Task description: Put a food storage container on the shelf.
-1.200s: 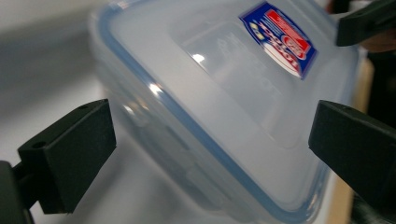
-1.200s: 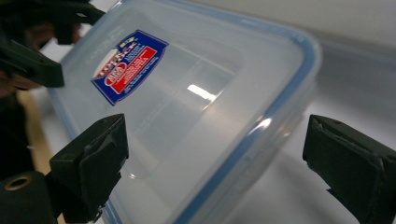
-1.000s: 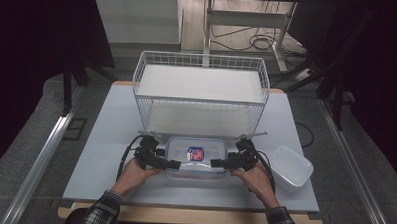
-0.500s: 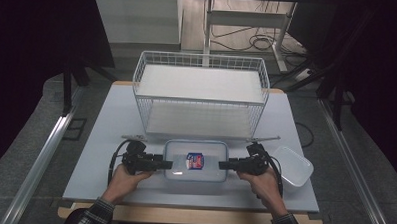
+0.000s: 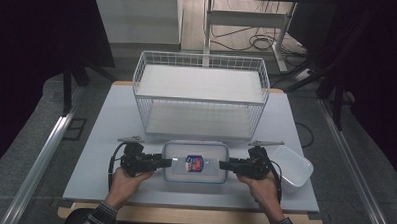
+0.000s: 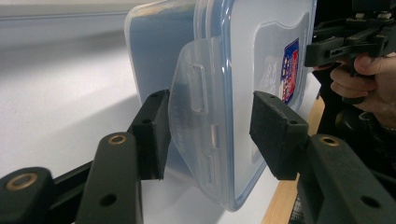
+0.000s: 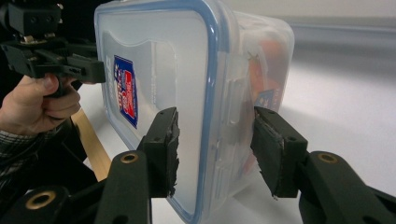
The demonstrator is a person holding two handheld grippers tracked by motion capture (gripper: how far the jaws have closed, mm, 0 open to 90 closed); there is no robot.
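Clear rectangular plastic container with blue-sealed lid [image 5: 195, 162] sits near the table's [image 5: 100, 133] front edge, centred. Left gripper [image 6: 208, 133] and right gripper [image 7: 215, 142] straddle its end latches; jaws just closing, pads not visibly pressing, gaps remain

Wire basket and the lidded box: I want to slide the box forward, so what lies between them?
Bare tabletop lies between the wire basket and the box, as the high view shows.
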